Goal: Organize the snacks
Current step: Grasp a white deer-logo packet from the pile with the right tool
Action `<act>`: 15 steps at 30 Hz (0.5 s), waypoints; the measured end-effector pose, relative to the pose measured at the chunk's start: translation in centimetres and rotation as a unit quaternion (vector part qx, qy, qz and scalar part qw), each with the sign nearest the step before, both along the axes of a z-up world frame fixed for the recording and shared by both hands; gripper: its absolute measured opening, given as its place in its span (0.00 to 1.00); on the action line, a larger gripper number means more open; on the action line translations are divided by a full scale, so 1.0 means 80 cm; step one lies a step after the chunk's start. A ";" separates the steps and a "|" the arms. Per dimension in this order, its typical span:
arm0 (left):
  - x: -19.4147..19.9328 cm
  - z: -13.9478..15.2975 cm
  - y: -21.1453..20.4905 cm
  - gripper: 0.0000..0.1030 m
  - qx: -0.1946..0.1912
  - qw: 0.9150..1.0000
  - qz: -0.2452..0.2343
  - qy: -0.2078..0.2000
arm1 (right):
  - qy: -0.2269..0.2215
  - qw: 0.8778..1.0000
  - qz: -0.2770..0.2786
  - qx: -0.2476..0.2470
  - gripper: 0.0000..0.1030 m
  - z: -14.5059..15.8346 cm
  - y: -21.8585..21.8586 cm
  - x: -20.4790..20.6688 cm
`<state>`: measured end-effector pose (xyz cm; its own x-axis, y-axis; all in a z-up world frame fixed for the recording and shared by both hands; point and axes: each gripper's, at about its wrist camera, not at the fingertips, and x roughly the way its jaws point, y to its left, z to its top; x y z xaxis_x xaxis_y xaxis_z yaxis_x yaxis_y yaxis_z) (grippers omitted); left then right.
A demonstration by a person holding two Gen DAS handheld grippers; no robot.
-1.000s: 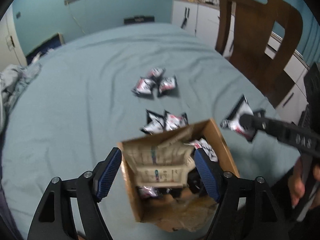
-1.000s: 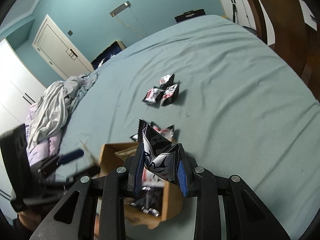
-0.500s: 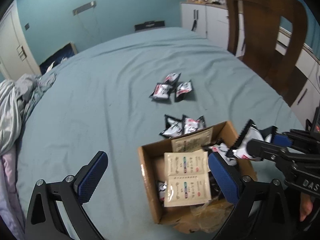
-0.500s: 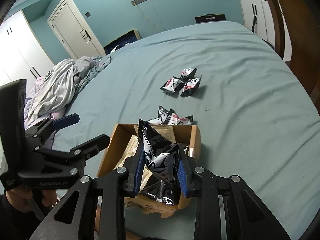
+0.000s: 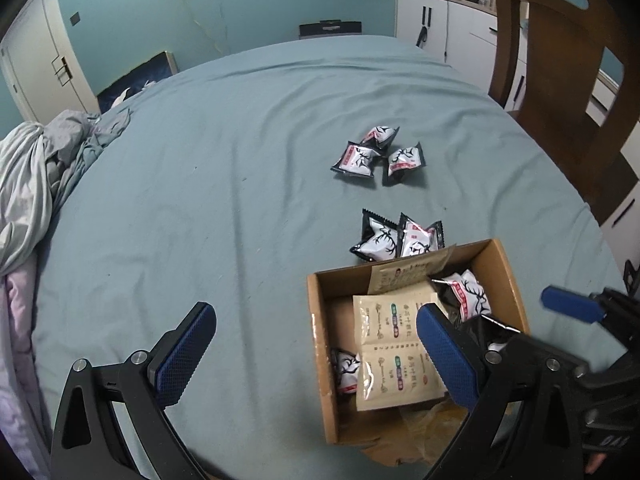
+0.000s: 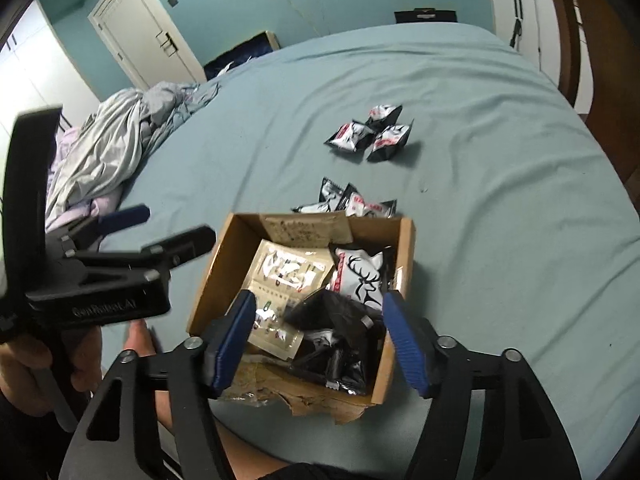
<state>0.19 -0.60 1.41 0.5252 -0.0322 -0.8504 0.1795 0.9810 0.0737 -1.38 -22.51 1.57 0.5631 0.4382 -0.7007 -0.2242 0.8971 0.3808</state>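
Observation:
A brown cardboard box (image 5: 320,344) (image 6: 402,280) sits on the teal bed near its front edge. It holds beige sachets (image 5: 394,356) and black-and-white snack packets (image 6: 362,274). A black packet (image 6: 334,312) lies in the box just under my right gripper (image 6: 324,334), which is open and empty above it. My left gripper (image 5: 316,354) is open and empty over the box's left side. Two packets (image 5: 396,238) (image 6: 352,202) lie just behind the box. Three more packets (image 5: 378,156) (image 6: 370,132) lie farther back.
A pile of grey and lilac bedding (image 5: 28,184) (image 6: 108,148) lies at the left of the bed. A brown wooden chair (image 5: 560,92) stands at the right edge, with white cabinets (image 5: 444,24) behind. Torn brown paper (image 6: 316,400) sticks out at the box's near side.
My right gripper carried a black packet over the box, opened and let it drop inside. My left gripper pulled back and left from the box and stayed open.

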 end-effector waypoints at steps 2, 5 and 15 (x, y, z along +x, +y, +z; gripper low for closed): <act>0.000 0.000 0.000 0.99 -0.002 1.000 0.000 0.001 | 0.006 1.000 -0.012 0.005 0.69 -0.001 -0.006 0.000; 0.002 -0.002 0.002 0.99 -0.022 1.000 0.001 0.014 | 0.022 0.999 -0.044 0.002 0.69 -0.002 -0.021 0.008; 0.017 -0.013 0.005 0.99 -0.031 0.998 0.011 0.045 | 0.100 0.993 -0.063 0.023 0.69 -0.013 -0.036 0.085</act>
